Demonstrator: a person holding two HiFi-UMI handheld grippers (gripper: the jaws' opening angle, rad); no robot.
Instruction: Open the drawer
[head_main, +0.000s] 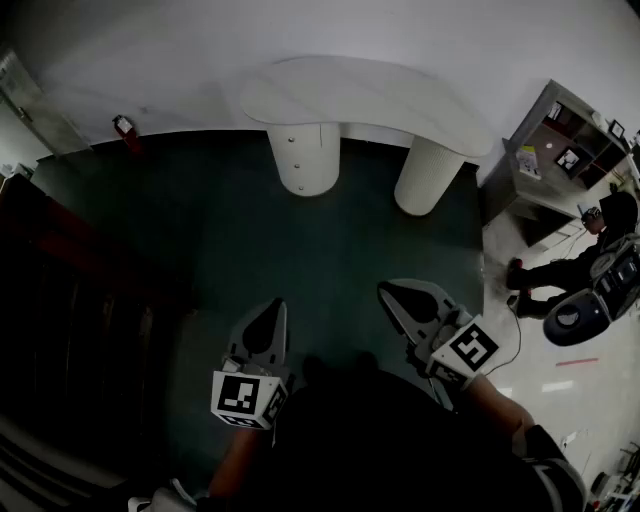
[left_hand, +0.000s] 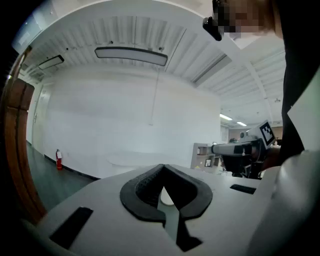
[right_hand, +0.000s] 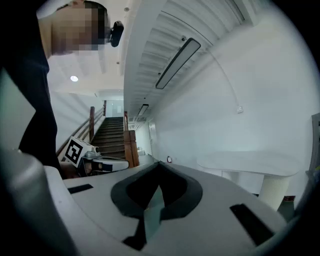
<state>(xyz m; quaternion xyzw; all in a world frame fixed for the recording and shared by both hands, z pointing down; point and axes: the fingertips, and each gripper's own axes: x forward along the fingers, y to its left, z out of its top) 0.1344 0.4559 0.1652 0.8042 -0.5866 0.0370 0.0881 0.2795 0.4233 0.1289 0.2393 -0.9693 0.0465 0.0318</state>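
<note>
A white curved desk (head_main: 365, 95) stands by the far wall on two round pedestals. The left pedestal (head_main: 305, 155) holds the drawers, marked by small knobs (head_main: 295, 141) down its front, and all look closed. Both grippers hang low in the head view, well short of the desk, over dark green floor. My left gripper (head_main: 270, 310) is shut and empty, its tips meeting in the left gripper view (left_hand: 162, 166). My right gripper (head_main: 392, 293) points toward the desk (right_hand: 250, 162); its jaws (right_hand: 159, 164) also meet with nothing between them.
A dark wooden staircase and railing (head_main: 70, 290) fill the left side. A red fire extinguisher (head_main: 125, 127) stands by the wall. At right are a grey shelf unit (head_main: 560, 140), a seated person (head_main: 585, 265) and cables on the pale floor.
</note>
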